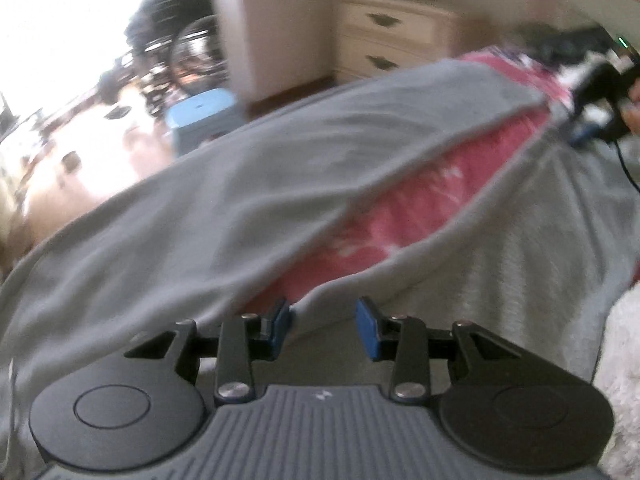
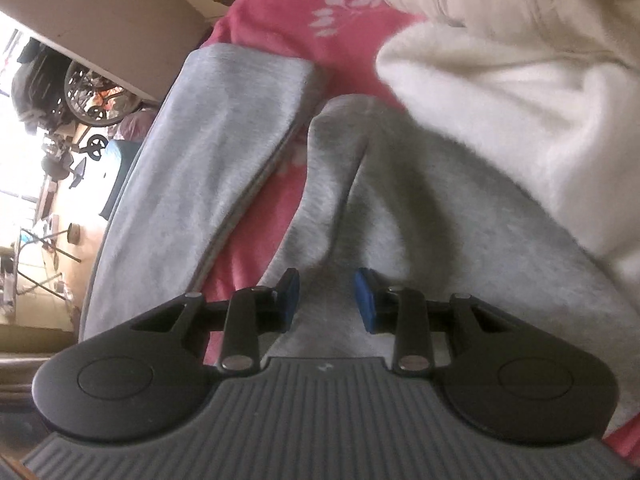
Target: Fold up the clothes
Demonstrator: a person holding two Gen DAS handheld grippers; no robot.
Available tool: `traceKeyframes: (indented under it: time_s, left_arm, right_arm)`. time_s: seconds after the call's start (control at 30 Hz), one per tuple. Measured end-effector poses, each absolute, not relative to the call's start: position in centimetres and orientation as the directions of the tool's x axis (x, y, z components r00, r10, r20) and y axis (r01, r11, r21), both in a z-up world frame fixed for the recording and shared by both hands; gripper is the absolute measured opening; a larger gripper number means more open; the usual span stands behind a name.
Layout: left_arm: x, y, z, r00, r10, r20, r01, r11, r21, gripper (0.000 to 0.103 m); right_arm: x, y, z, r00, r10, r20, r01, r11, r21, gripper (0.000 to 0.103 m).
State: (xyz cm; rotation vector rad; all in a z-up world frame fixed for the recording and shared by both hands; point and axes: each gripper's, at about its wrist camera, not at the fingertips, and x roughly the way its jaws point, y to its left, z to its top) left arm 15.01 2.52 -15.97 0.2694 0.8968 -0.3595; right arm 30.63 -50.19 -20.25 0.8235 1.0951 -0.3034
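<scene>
Grey sweatpants (image 1: 240,208) lie spread on a pink bedcover (image 1: 400,208), the two legs parted with pink showing between them. My left gripper (image 1: 324,320) hovers low over the spot where the legs meet; its blue pads stand apart with nothing pinched. At the far right edge, a hand holds my right gripper (image 1: 580,130) by the far end of one leg. In the right wrist view the sweatpants (image 2: 400,208) run under my right gripper (image 2: 328,300). Its pads are apart and grey cloth lies in the gap, not pressed.
A white fleece garment (image 2: 500,120) lies over the sweatpants on the right. A cream dresser (image 1: 384,40) stands beyond the bed and a blue box (image 1: 204,120) sits on the floor beside it. A bicycle wheel (image 2: 96,96) and clutter fill the bright room behind.
</scene>
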Motion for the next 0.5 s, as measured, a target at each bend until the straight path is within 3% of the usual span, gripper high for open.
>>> traceKeyframes:
  time_s: [0.13, 0.27, 0.5]
  left_arm:
    - [15.2, 0.8, -17.1, 0.559, -0.191, -0.807, 0.469, 0.875, 0.118, 0.038]
    - [15.1, 0.5, -17.5, 0.556, -0.188, -0.81, 0.478, 0.869, 0.127, 0.038]
    - [15.2, 0.3, -16.2, 0.577, -0.207, -0.79, 0.476, 0.871, 0.119, 0.037]
  right_arm:
    - [31.2, -50.0, -20.8, 0.437, 0.146, -0.888, 0.609, 0.679, 0.411, 0.022]
    - [30.7, -50.0, -21.0, 0.45, 0.126, -0.884, 0.619, 0.669, 0.411, 0.0]
    - [28.9, -50.6, -18.0, 0.564, 0.057, -0.824, 0.588, 0.672, 0.449, 0.0]
